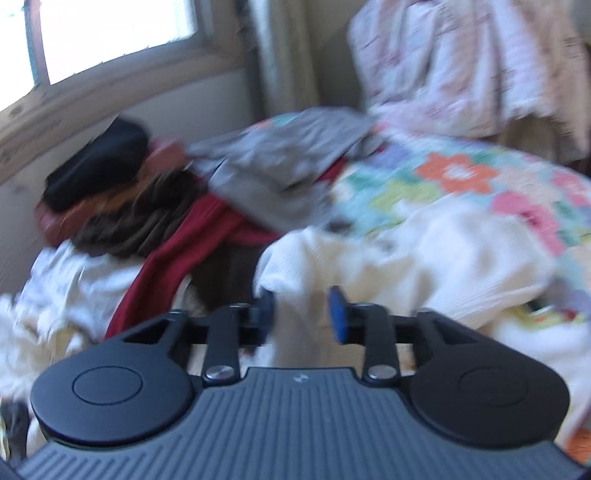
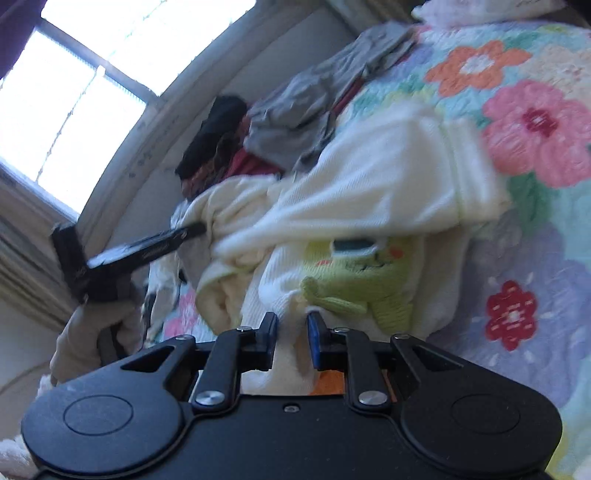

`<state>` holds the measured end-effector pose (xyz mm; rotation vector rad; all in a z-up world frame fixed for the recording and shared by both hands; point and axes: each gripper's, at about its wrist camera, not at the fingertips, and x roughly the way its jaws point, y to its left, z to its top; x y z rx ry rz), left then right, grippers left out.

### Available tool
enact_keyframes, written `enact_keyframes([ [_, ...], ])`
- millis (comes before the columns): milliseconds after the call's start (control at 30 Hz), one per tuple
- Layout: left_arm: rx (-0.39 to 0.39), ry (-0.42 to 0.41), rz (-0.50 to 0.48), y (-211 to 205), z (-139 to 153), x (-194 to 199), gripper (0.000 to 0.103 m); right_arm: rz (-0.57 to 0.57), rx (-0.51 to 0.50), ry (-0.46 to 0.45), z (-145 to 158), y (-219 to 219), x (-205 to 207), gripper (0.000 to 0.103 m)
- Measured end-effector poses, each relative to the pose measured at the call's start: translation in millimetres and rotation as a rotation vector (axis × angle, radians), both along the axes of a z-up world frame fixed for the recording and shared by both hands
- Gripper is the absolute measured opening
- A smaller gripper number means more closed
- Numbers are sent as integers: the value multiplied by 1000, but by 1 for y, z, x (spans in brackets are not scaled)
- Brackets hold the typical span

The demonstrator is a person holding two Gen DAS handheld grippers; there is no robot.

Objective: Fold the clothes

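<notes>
Both claws' jaws part-open astride cream sweater on floral quilt beneath window.

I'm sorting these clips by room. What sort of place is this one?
Most likely a bedroom at home: a floral quilt covers what looks like a bed, loose clothes are heaped along the wall under a window, and a cream sweater lies on top.

Both cameras sit low and close over the bed, looking down along their grippers. Each faces the white sweater, with the clothes pile and window beyond.
</notes>
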<state>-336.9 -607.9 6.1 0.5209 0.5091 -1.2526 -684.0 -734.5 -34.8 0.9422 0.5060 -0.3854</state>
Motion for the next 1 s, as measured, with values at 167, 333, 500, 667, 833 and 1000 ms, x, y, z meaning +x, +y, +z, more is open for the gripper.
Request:
enact_keyframes([
  [167,-81,16,-183,-5,19,-37,56,-159,-75,86,3,-18,-24,46],
  [333,-10,87,-366,-31,-10,-69,60,-215,-70,161,-14,-34,-29,46],
  [500,125,28,-410,-65,-55,-90,66,-229,-51,152,-28,-42,-23,46],
  [667,117,-78,-401,-74,-65,-91,18,-229,-50,154,-37,-44,-17,46],
  [833,40,-57,-322,-59,-42,-74,15,-229,-62,155,-34,-47,-13,51],
  [1000,-65,-18,-140,-38,-18,-31,14,-232,-86,159,-31,-59,-3,53],
])
